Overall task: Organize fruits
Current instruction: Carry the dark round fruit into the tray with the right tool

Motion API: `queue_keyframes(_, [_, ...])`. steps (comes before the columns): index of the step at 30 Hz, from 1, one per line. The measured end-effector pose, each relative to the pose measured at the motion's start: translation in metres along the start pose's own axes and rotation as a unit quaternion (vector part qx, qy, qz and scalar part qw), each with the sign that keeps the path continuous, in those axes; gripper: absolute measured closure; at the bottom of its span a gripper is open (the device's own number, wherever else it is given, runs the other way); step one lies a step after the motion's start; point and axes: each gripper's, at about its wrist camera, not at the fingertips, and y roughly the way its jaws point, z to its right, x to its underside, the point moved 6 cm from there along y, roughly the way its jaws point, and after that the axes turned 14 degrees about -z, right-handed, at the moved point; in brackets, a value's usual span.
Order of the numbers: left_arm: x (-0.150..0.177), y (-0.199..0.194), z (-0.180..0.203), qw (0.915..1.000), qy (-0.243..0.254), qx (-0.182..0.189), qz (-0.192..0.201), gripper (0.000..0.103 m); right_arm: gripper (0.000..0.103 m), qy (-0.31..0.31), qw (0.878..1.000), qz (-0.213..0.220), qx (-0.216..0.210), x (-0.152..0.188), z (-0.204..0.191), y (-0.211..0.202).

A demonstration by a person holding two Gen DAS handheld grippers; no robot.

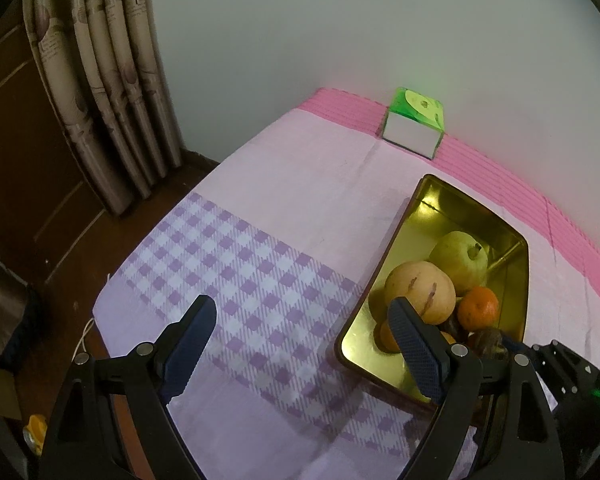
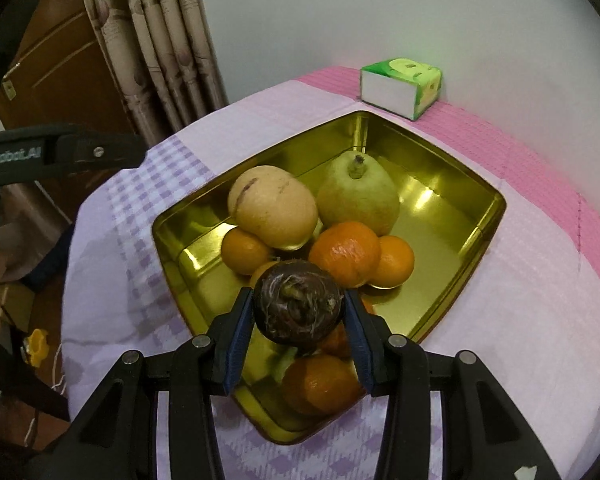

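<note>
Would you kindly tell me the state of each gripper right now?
Left gripper: open, holding nothing.
Right gripper: shut on the dark brown round fruit above the golden metal tray.

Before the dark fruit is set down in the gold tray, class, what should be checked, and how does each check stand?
1. Right gripper pinches the dark fruit on both sides: ok.
2. Fruit is over the gold tray: ok.
3. Free floor in the tray, at the right: ok.
4. Left gripper open, empty, beside the tray: ok.
5. Pear and pale round fruit lie inside the tray: ok.
6. Stacked oranges stable: cannot tell.
</note>
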Motion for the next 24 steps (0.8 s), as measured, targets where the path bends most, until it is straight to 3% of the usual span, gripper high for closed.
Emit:
queue_keyframes(16, [0.014, -0.003, 0.003, 0.9999, 0.004, 0.013, -0.008, 0.015, 0.062, 0.033, 0.999, 0.000, 0.038, -0.004, 0.008, 0.006])
queue_keyframes(24, [0.030, -0.004, 0.008, 0.9995, 0.015, 0.022, -0.016, 0.015, 0.061, 0.055, 0.998, -0.005, 0.029, -0.004, 0.010, 0.007])
